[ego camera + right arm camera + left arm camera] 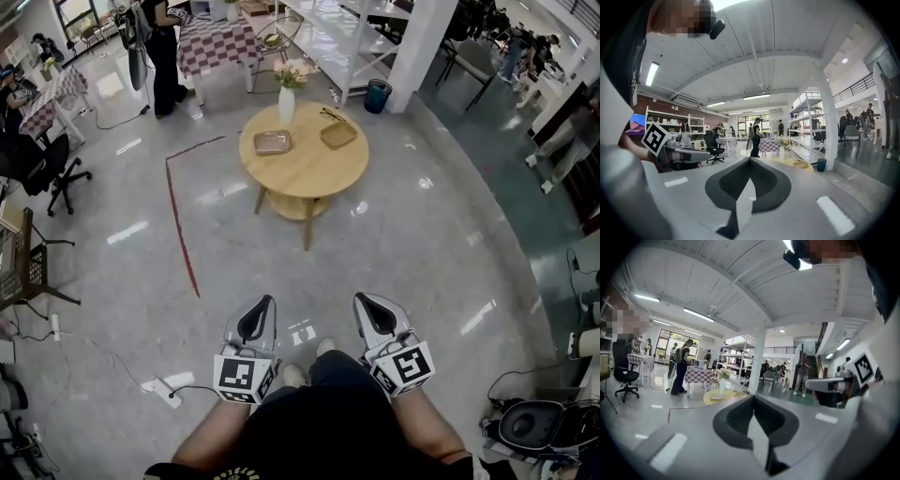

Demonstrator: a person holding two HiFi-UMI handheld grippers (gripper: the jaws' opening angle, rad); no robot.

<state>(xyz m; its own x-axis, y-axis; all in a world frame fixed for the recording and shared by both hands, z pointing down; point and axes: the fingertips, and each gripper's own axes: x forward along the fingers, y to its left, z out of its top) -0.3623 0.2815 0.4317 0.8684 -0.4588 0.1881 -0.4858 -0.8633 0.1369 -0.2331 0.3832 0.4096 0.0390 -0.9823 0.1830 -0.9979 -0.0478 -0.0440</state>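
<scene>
Left hand-held gripper (256, 316) and right hand-held gripper (367, 314) clenched, empty.
Smooth round wooden bench (309, 173) well ahead of both; glossy grey floor (403, 248) open up to bench rim.

Open-plan lab/office hall: polished floor (450, 253), white shelving (347, 37), office chair (47, 169), checkered-cloth tables (211, 42), mezzanine railing (862, 86), people at desks far back.

Open floor (403, 244) ahead, round table (305, 173) well beyond, vase (286, 103) and trays (272, 142) on top
</scene>
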